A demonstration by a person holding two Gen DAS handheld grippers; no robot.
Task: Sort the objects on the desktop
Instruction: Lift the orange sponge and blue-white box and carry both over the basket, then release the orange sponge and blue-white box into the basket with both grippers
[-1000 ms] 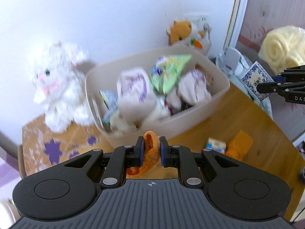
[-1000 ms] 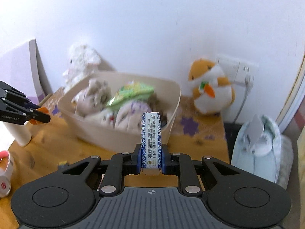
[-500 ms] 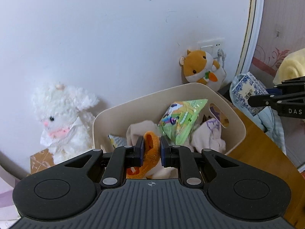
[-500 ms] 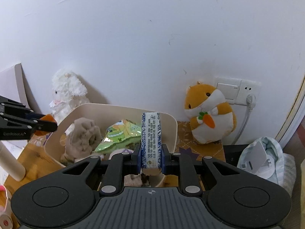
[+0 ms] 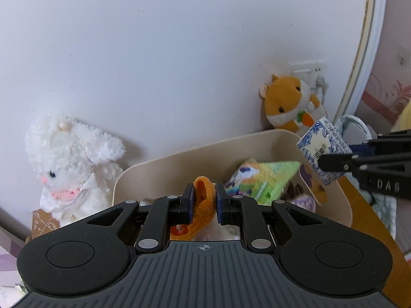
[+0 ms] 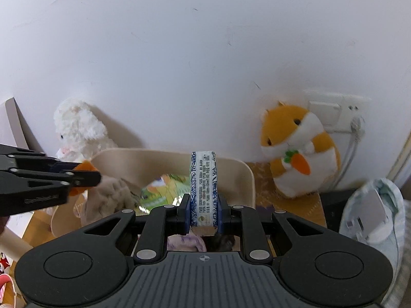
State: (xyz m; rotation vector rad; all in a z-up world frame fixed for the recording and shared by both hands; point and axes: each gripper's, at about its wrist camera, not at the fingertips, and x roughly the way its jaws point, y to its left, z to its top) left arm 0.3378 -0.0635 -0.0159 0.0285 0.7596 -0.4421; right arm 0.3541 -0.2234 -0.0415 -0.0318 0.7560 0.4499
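Observation:
My left gripper point(image 5: 203, 198) is shut on an orange fuzzy cloth item point(image 5: 203, 205), held over the near part of the beige storage bin point(image 5: 195, 154). My right gripper point(image 6: 203, 205) is shut on a blue-and-white patterned tissue pack point(image 6: 203, 187), which stands upright between the pads above the bin point(image 6: 239, 172). In the left wrist view the right gripper point(image 5: 334, 165) comes in from the right with the tissue pack point(image 5: 321, 148) over the bin's right end. In the right wrist view the left gripper point(image 6: 95, 175) holds the orange item point(image 6: 86, 166) over the bin's left end. A green snack packet point(image 5: 264, 179) and soft cloth pieces lie inside.
A white plush bunny point(image 5: 69, 164) sits against the wall left of the bin. An orange hamster plush point(image 6: 295, 151) stands right of it by a wall socket point(image 6: 336, 110) with a cable. A pale blue-green bundle point(image 6: 372, 213) lies at the right on the wooden table point(image 5: 370, 220).
Both grippers have moved forward from the table in front of the bin to above it, each keeping its item. The bin has slid low in both views, and the right gripper has closed in on the left.

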